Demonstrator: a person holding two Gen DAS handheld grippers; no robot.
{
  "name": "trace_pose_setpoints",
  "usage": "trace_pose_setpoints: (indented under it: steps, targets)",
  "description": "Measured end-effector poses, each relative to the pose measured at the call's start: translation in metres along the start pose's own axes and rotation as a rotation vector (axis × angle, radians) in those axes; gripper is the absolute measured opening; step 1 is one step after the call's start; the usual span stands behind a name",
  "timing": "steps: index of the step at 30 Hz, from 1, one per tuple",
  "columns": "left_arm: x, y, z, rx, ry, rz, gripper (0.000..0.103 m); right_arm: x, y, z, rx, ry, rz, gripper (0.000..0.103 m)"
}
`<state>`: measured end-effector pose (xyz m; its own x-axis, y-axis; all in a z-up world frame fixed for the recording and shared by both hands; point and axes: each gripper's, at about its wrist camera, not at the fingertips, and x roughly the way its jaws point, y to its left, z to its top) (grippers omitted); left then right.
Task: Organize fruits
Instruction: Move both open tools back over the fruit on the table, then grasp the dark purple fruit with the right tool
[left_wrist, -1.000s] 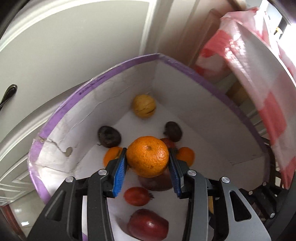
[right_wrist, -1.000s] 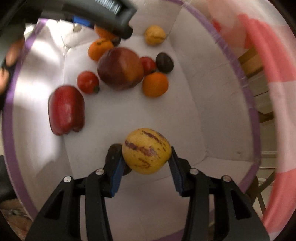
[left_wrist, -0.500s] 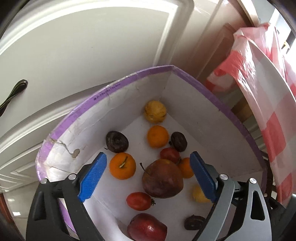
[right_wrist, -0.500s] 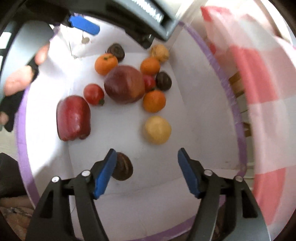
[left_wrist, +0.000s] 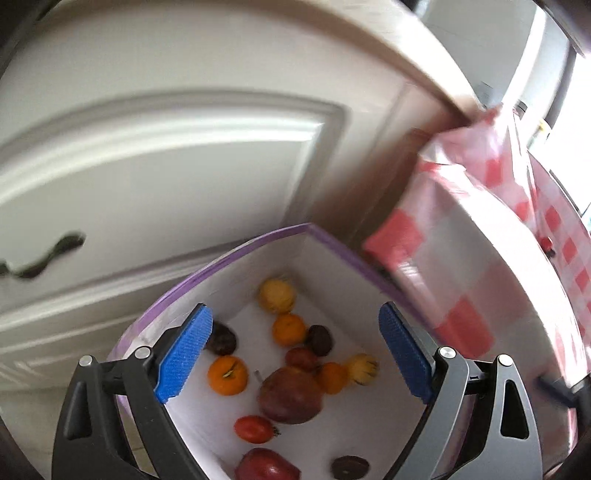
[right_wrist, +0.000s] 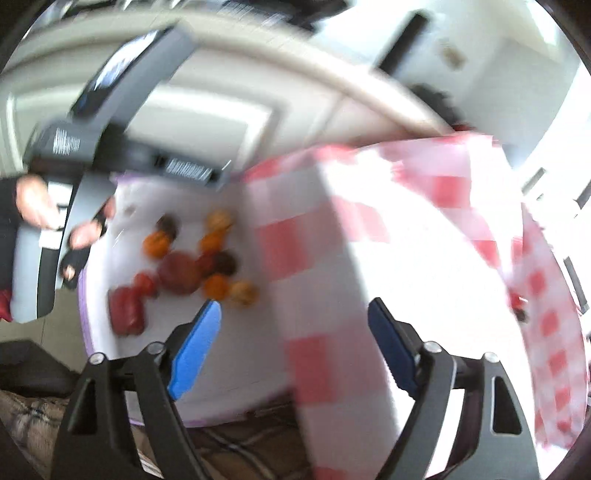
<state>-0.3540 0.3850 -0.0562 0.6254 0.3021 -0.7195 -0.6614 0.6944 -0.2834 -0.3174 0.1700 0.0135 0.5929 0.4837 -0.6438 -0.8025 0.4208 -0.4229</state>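
Observation:
A white box with a purple rim (left_wrist: 258, 243) holds several fruits: a large dark red one (left_wrist: 290, 397), oranges (left_wrist: 227, 374), yellow striped melons (left_wrist: 277, 295), a tomato (left_wrist: 255, 428), dark round fruits (left_wrist: 319, 339) and a red apple (left_wrist: 266, 467). My left gripper (left_wrist: 295, 354) is open and empty above the box. My right gripper (right_wrist: 295, 347) is open and empty, higher up, over the box edge and the cloth; the box (right_wrist: 96, 325) and fruits (right_wrist: 181, 273) lie blurred at its left.
A table with a red and white checked cloth (left_wrist: 498, 258) stands right of the box, seen also in the right wrist view (right_wrist: 406, 258). A white panelled door (left_wrist: 166, 166) is behind. The left hand and its gripper body (right_wrist: 74, 177) show at upper left.
Both grippers opened and dropped their fruit, the orange and the yellow striped melon, into the box. Both then rose and pulled back; the right one swung toward the table.

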Motion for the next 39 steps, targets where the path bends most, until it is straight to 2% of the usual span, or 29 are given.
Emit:
trace_pose_setpoints:
  steps: [2,4,8,11,14,17,21,27,30,34,36,38,39]
  targets:
    - [-0.009,-0.025,0.011,0.061,-0.018,-0.031,0.088,-0.019,-0.031,-0.006,0.065,-0.041,-0.064,0.094]
    - [-0.022,-0.051,0.020,0.122,-0.049,-0.066,0.088,-0.036,-0.065,-0.016,0.142,-0.070,-0.122,0.095]
    - [-0.045,-0.131,0.031,0.310,-0.082,-0.165,0.092,-0.065,-0.134,-0.040,0.317,-0.109,-0.198,0.099]
    - [-0.053,-0.195,0.029,0.457,-0.092,-0.224,0.092,-0.068,-0.181,-0.064,0.442,-0.119,-0.235,0.101]
    - [-0.048,-0.258,0.028,0.583,-0.112,-0.250,0.092,-0.061,-0.224,-0.093,0.541,-0.093,-0.286,0.101]
    - [-0.027,-0.308,0.029,0.642,-0.081,-0.278,0.092,-0.050,-0.269,-0.125,0.659,-0.056,-0.320,0.101]
    - [0.013,-0.376,0.037,0.603,0.018,-0.343,0.092,-0.025,-0.321,-0.168,0.844,0.009,-0.332,0.101]
    - [0.085,-0.452,0.039,0.567,0.089,-0.374,0.091,0.015,-0.381,-0.210,1.037,0.084,-0.307,0.101]
    - [0.111,-0.479,0.047,0.544,0.096,-0.391,0.091,0.032,-0.398,-0.211,1.059,0.099,-0.266,0.101]
    - [0.134,-0.493,0.056,0.484,0.102,-0.403,0.092,0.063,-0.418,-0.188,0.966,0.093,-0.244,0.099]
    - [0.144,-0.493,0.057,0.454,0.149,-0.410,0.091,0.081,-0.426,-0.175,0.932,0.104,-0.216,0.093]
    - [0.141,-0.486,0.059,0.425,0.130,-0.440,0.092,0.106,-0.439,-0.163,0.896,0.136,-0.210,0.082]
    - [0.140,-0.482,0.060,0.406,0.127,-0.466,0.091,0.118,-0.446,-0.158,0.881,0.149,-0.204,0.080]
